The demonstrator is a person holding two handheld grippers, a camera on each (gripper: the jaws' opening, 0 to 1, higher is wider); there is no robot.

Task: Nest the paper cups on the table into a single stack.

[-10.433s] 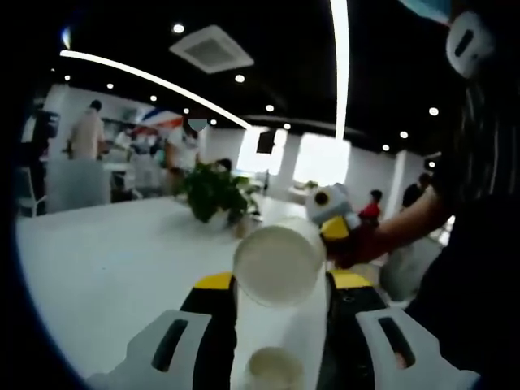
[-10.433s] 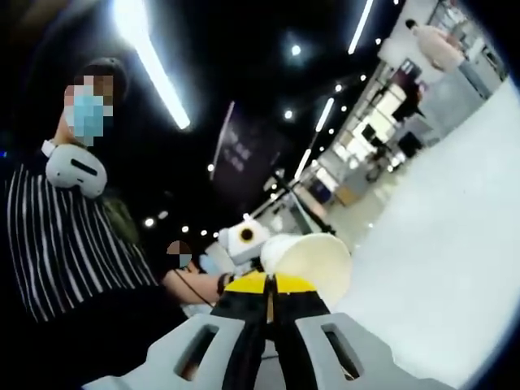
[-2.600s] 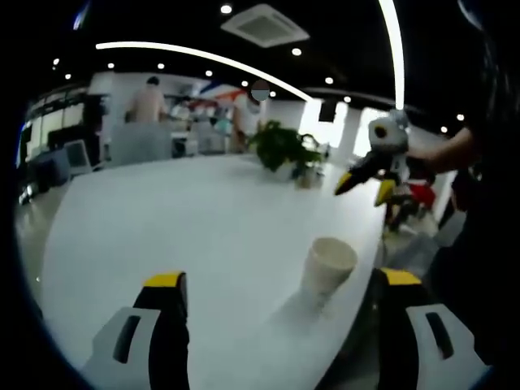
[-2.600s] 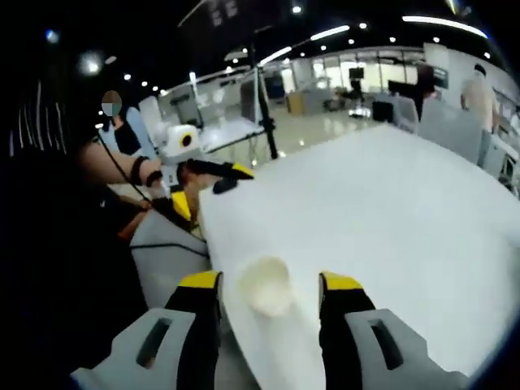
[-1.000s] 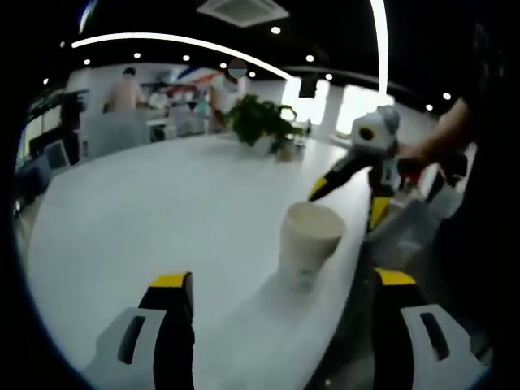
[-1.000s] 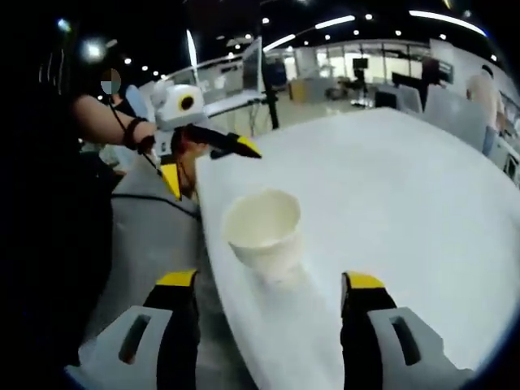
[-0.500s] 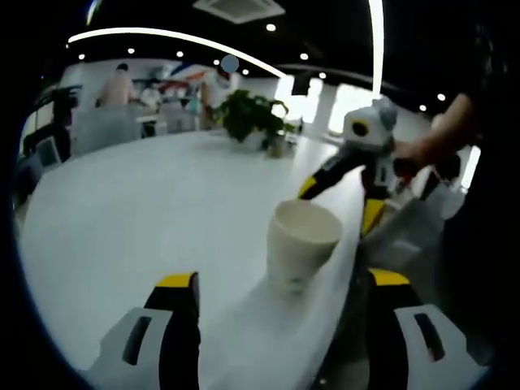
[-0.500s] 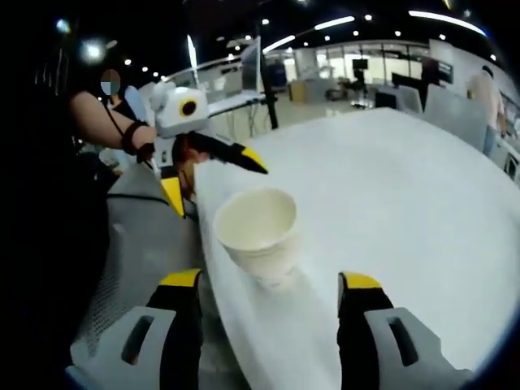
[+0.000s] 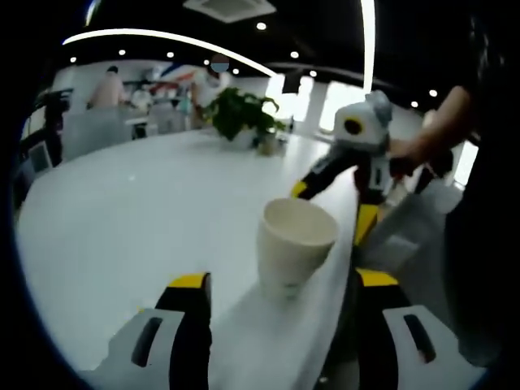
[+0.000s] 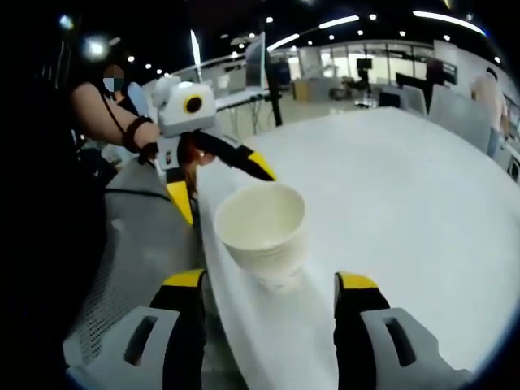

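Note:
A white paper cup stands upright, mouth up, close to the edge of the white table. My left gripper is open, its yellow-tipped jaws on either side of the cup's base with gaps on both sides. In the right gripper view the same cup stands just ahead of my right gripper, which is open and straddles it too. The two grippers face each other across the cup: the right gripper shows open behind it, and the left gripper shows open behind it, one jaw over the table, one below the edge.
The table edge runs right beside the cup, with grey floor beyond it. A potted plant stands at the table's far end. People stand in the background. A hand holds the right gripper. The table stretches wide to the right.
Ten seconds ago each gripper was shut on a cup. Since then one cup stands on the table, and over the last second both open grippers have drawn closer around it.

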